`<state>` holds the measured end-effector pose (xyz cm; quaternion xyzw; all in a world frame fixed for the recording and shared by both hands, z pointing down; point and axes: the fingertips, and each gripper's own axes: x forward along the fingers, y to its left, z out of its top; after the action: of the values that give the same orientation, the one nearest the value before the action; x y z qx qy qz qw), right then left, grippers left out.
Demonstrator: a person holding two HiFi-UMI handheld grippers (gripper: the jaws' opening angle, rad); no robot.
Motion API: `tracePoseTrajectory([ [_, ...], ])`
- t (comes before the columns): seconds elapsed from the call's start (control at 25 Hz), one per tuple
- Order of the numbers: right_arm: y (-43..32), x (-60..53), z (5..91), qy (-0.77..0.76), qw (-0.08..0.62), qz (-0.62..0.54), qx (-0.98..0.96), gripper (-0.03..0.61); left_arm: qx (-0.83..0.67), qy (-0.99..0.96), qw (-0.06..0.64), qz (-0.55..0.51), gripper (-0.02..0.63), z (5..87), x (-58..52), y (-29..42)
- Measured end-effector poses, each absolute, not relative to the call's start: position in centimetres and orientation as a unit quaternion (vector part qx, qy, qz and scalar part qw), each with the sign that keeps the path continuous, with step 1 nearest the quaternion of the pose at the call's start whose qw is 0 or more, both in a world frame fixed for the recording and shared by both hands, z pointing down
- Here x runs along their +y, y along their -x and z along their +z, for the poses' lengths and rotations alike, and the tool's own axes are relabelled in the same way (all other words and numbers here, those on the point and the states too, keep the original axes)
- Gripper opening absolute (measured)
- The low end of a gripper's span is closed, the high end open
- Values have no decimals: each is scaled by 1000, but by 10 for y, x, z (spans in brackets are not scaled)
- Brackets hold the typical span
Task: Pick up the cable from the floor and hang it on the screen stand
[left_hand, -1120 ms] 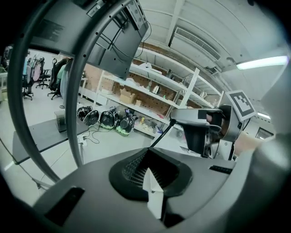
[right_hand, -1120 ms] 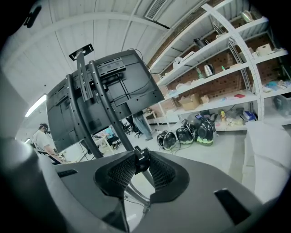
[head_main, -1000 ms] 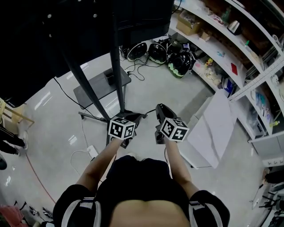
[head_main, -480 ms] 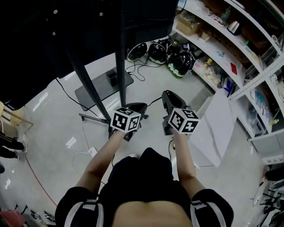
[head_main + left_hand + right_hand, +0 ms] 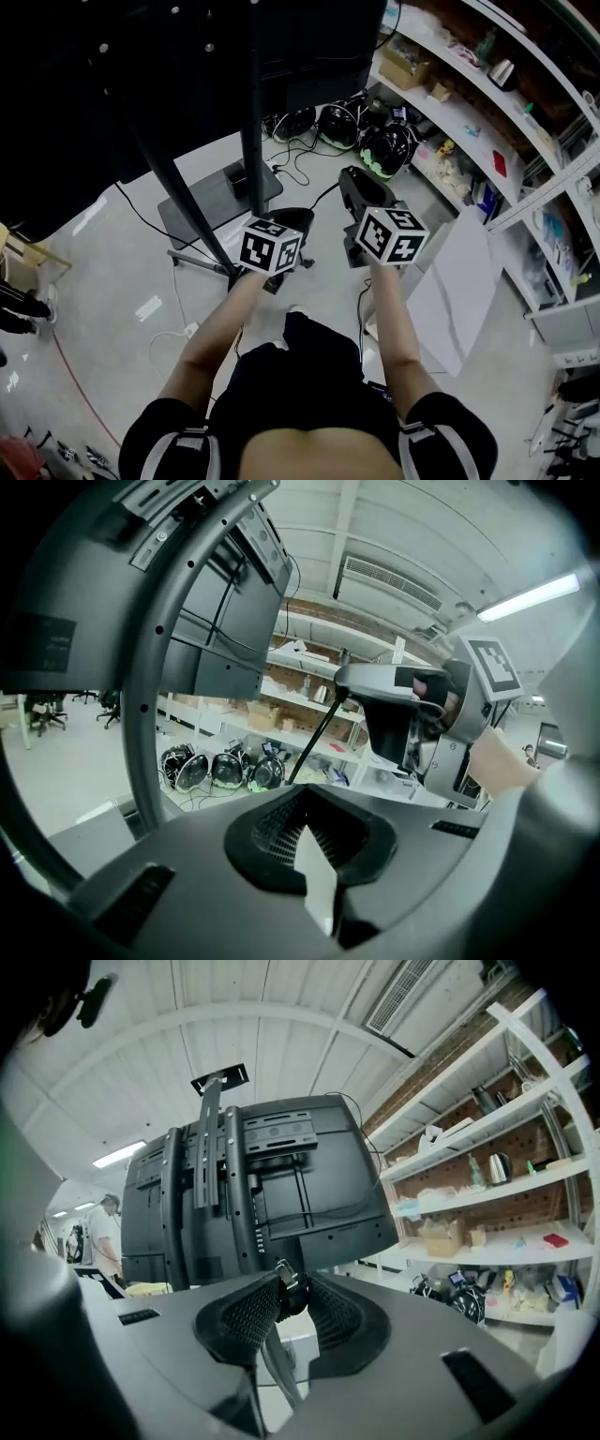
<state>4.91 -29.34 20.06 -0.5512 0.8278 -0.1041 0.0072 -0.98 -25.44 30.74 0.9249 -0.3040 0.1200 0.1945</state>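
Observation:
The black cable point(image 5: 324, 200) runs in a short span between my two grippers, and a length of it hangs down past my right forearm. My right gripper point(image 5: 351, 178) is shut on the cable's plug end point(image 5: 280, 1275), with the cable point(image 5: 276, 1371) dropping below the jaws. My left gripper point(image 5: 297, 218) is shut on the cable point(image 5: 320, 736), which rises from its pads toward the right gripper point(image 5: 394, 714). The black screen stand point(image 5: 251, 122) stands just ahead. Its screen back point(image 5: 281, 1185) fills the right gripper view, and a stand pole point(image 5: 150, 667) curves past on the left of the left gripper view.
The stand's grey base plate point(image 5: 202, 202) lies on the floor. Several helmets point(image 5: 380, 145) and loose cables lie beyond it. Shelves point(image 5: 469, 103) run along the right. A white board point(image 5: 459, 281) lies on the floor at right. A person point(image 5: 98, 1232) stands far off.
Both grippers have risen and moved forward toward the screen stand, with the cable still between them. The right gripper has rolled a little.

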Motion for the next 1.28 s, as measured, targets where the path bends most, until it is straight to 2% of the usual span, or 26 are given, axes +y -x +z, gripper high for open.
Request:
tracePoseTrajectory([
  [0.28, -45, -343, 161, 525, 25, -84, 847, 104, -305, -927, 191, 104, 6, 271, -300, 10],
  [0.64, -37, -392, 108, 490, 25, -46, 870, 104, -307, -929, 203, 34, 8, 221, -352, 11],
  [1.28, -71, -485, 41, 495, 24, -5, 869, 104, -302, -939, 161, 35, 6, 177, -424, -19],
])
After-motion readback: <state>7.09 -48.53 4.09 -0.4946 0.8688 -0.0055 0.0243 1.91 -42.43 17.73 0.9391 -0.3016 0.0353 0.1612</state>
